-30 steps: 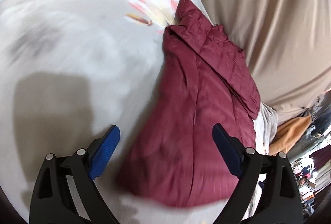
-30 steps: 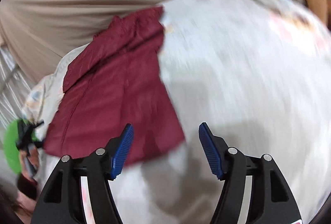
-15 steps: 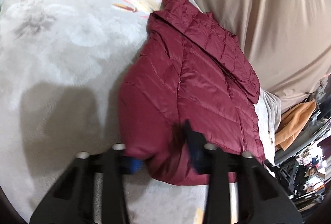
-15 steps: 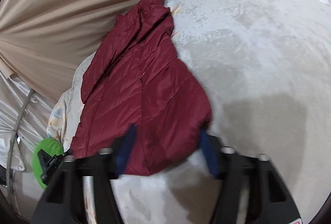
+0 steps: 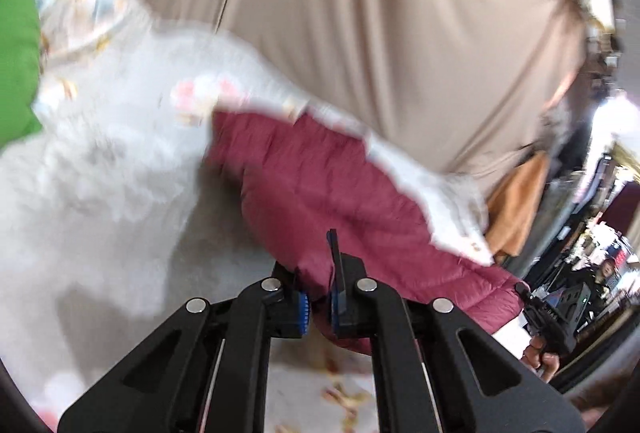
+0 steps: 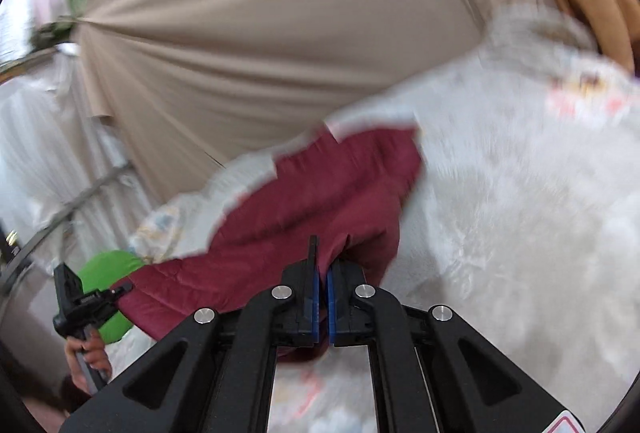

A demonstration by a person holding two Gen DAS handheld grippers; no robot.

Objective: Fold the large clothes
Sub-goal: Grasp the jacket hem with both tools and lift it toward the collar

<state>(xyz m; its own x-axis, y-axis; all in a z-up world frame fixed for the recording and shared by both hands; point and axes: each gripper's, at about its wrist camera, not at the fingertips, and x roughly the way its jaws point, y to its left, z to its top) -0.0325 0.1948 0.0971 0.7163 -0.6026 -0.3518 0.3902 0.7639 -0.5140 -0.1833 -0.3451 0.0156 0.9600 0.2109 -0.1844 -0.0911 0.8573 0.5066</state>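
Left wrist view showed a pale fleecy blanket point(image 5: 100, 193) spread below a beige curtain point(image 5: 380, 33), with a maroon quilted jacket point(image 5: 320, 185) lying blurred from centre toward four o'clock. At six o'clock the left gripper point(image 5: 318, 307) had just closed, its blue pads pinching the jacket's near hem. Right wrist view showed the right gripper point(image 6: 322, 293) likewise just closed, pinching the jacket's hem at six o'clock.
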